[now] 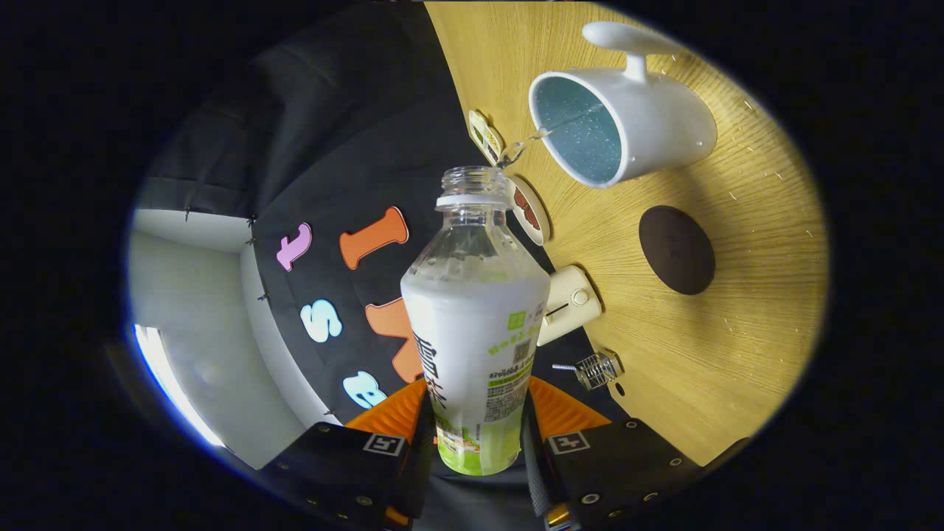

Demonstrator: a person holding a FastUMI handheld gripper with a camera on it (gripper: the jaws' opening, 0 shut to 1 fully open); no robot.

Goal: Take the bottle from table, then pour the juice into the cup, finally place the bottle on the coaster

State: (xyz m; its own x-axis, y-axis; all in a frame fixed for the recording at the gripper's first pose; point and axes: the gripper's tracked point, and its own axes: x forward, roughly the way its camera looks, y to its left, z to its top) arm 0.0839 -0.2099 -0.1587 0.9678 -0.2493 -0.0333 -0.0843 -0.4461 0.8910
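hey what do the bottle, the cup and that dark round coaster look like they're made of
Bottle, held between the tool fingers: clear glossy plastic, see-through neck, printed wrap. Cup: likely glazed ceramic, white outside, speckled blue inside. Coaster: dark and matte; material unclear.

Along the wooden table's far edge — a cream box, a wire coil, two small cards.

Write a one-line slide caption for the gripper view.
Gripper shut on the tilted open bottle, a thin stream running from its mouth into the white cup; dark coaster waits on the wooden table.
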